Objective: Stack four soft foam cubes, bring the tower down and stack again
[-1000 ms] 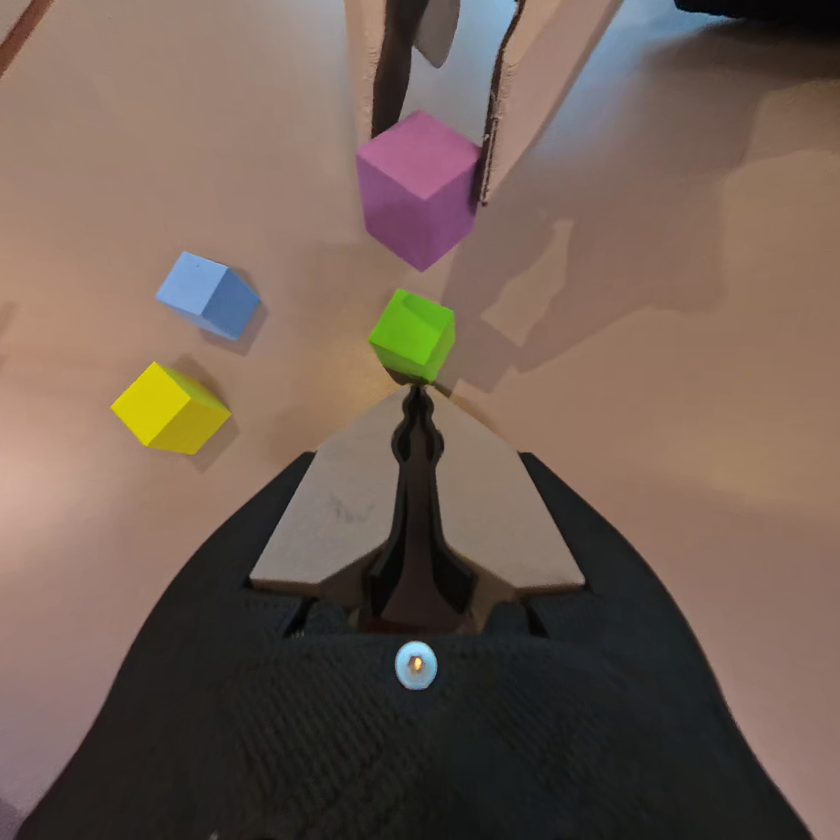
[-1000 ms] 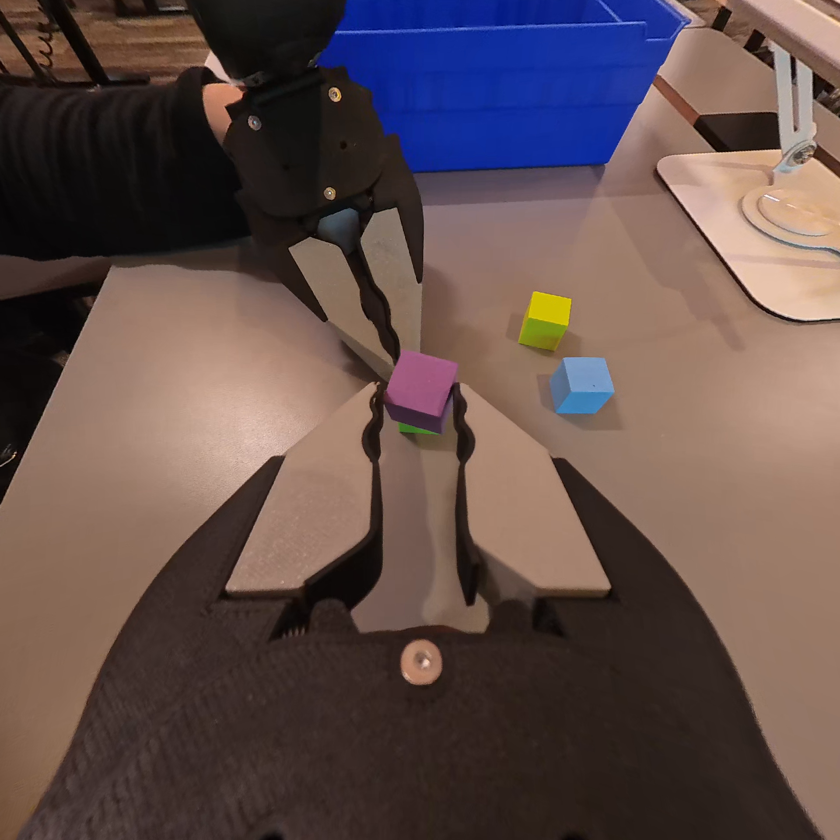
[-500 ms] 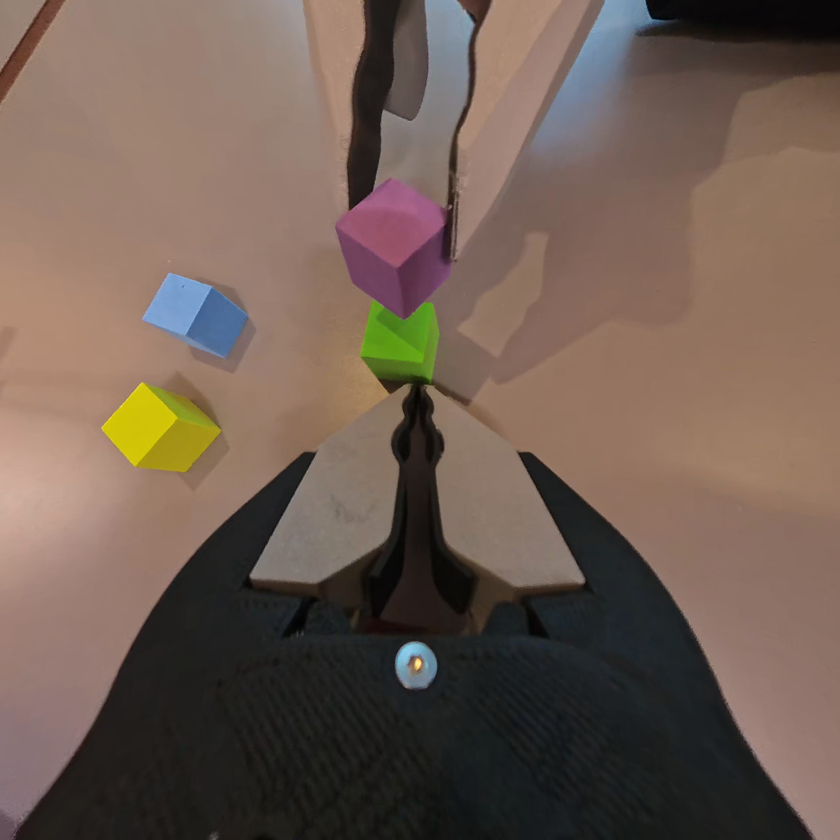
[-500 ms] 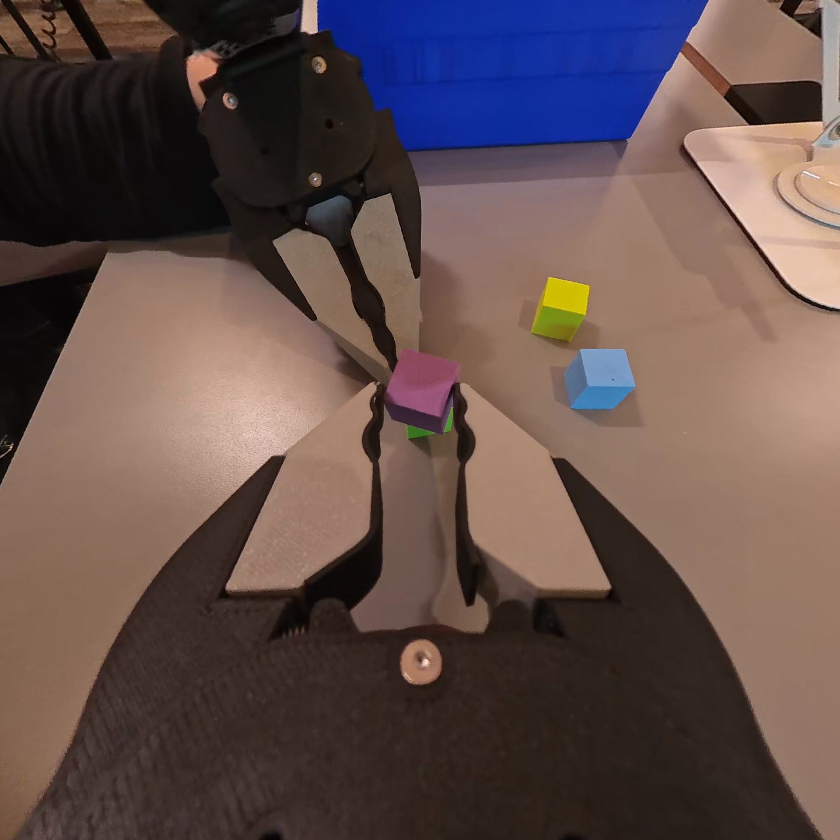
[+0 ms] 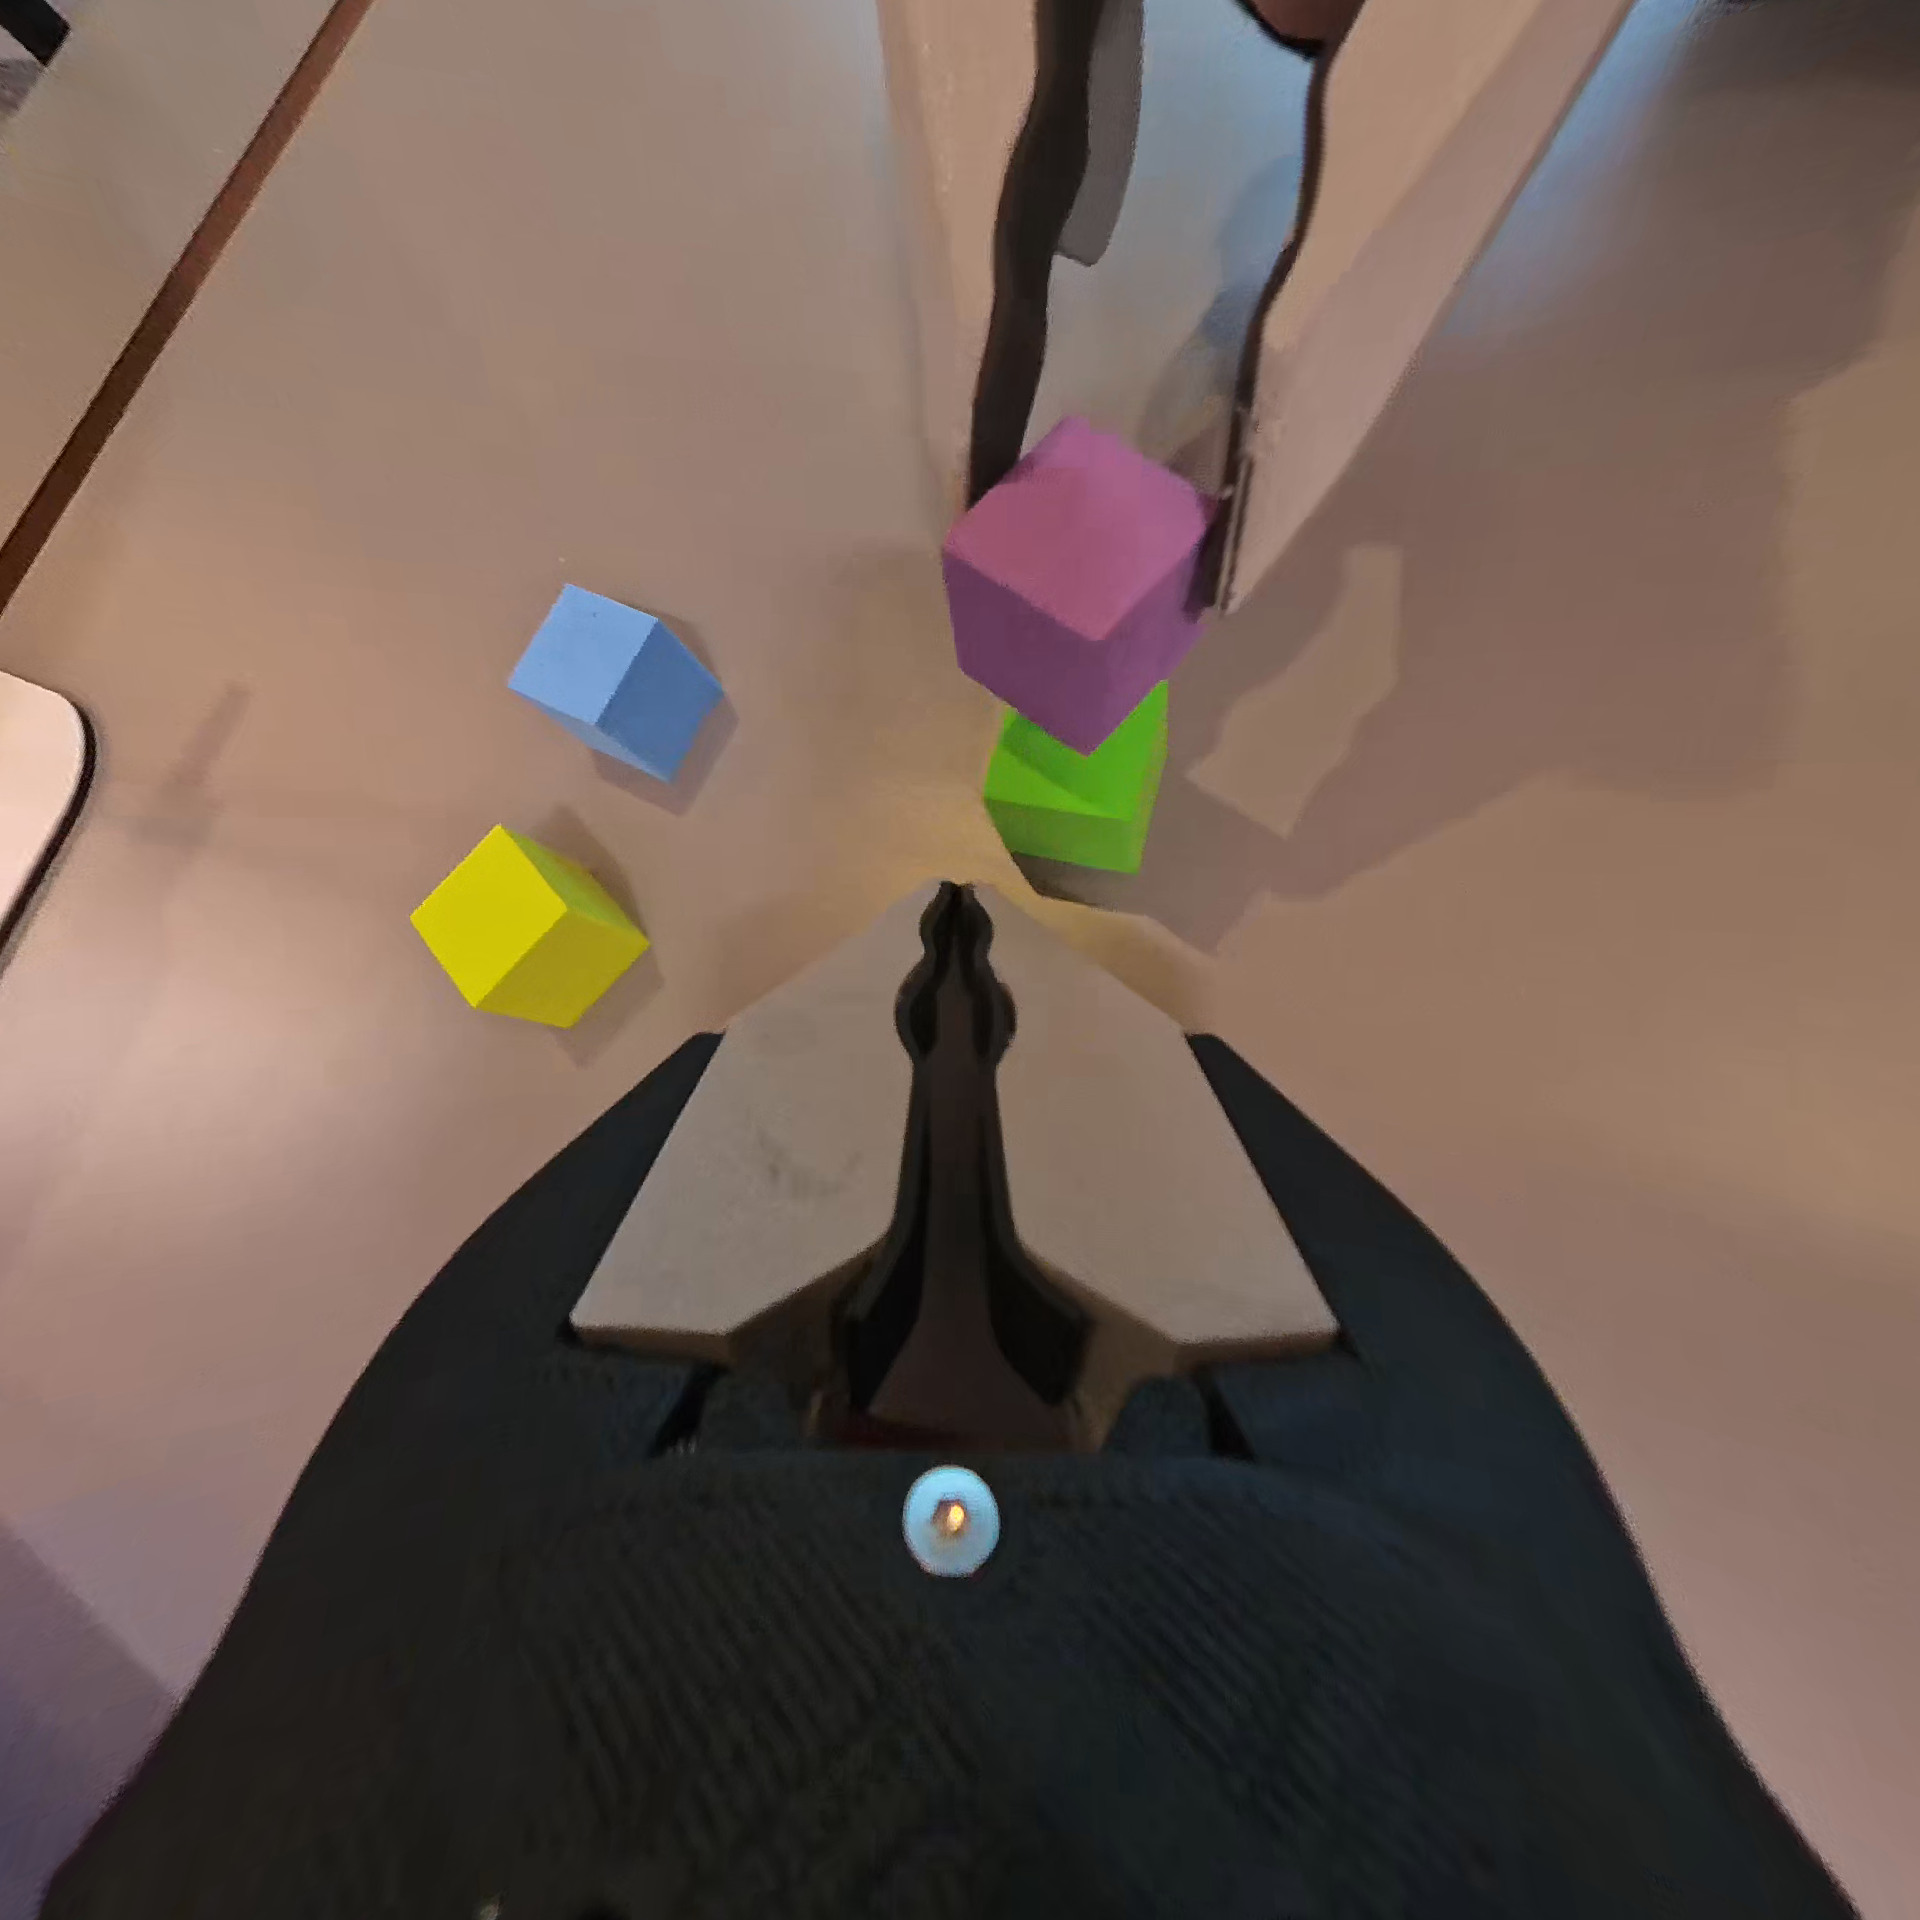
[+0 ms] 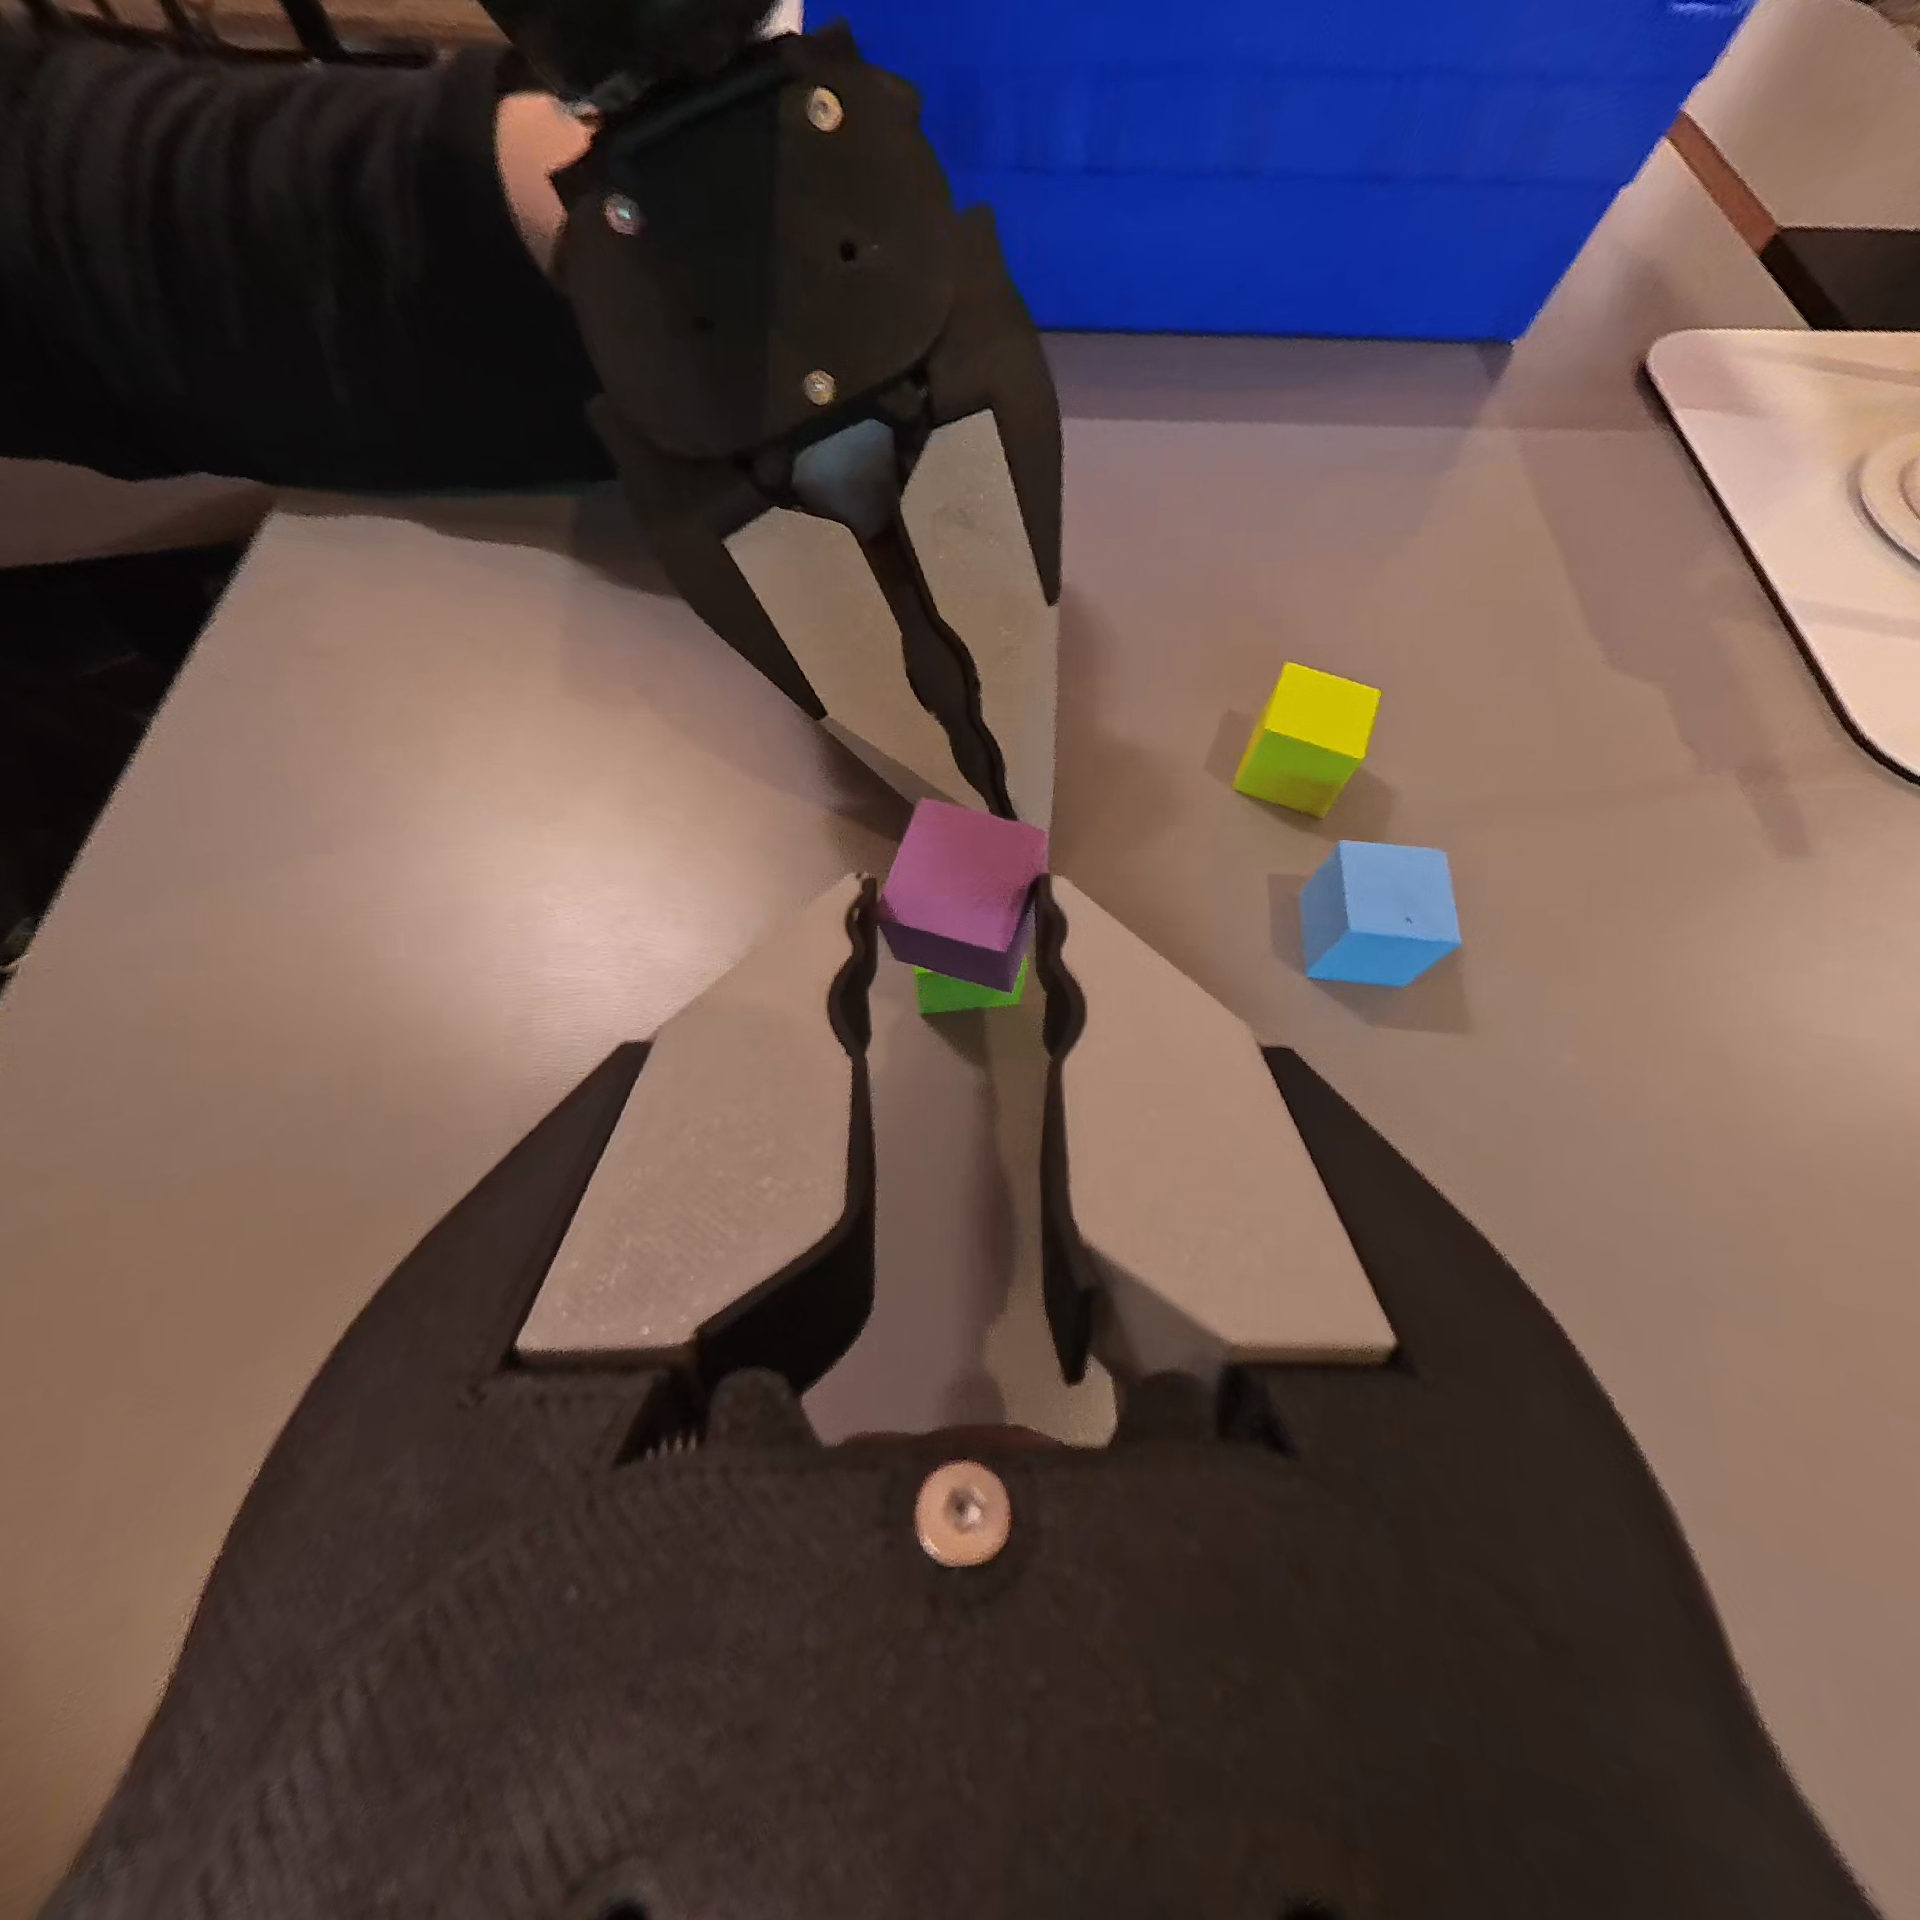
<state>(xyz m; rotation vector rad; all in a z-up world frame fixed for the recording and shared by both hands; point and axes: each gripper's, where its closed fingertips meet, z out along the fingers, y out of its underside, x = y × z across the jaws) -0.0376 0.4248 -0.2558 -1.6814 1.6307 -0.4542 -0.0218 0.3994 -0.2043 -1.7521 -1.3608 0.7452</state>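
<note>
My right gripper [image 6: 954, 896] is shut on the purple cube [image 6: 961, 883] and holds it on top of the green cube [image 6: 966, 992], twisted out of line with it. In the left wrist view the purple cube [image 5: 1081, 571] overlaps the green cube [image 5: 1081, 805], with the right gripper's fingers [image 5: 1013, 312] on both its sides. My left gripper [image 5: 951, 891] is shut and empty, its tips just short of the green cube; it also shows in the right wrist view [image 6: 1003, 805]. The blue cube [image 6: 1377, 914] and the yellow cube [image 6: 1309, 738] lie loose on the table.
A big blue bin [image 6: 1299, 156] stands at the table's far side. A white base plate [image 6: 1818, 499] lies at the right. A person's dark sleeve [image 6: 260, 260] reaches in from the left. The table edge [image 6: 135, 790] runs along the left. The white base plate [image 6: 1818, 499] sits 30 cm or so from the ends of my left fingers.
The right gripper has brought the purple cube down from above the green cube onto it. The left gripper stays shut and has shifted slightly to the left of the stack.
</note>
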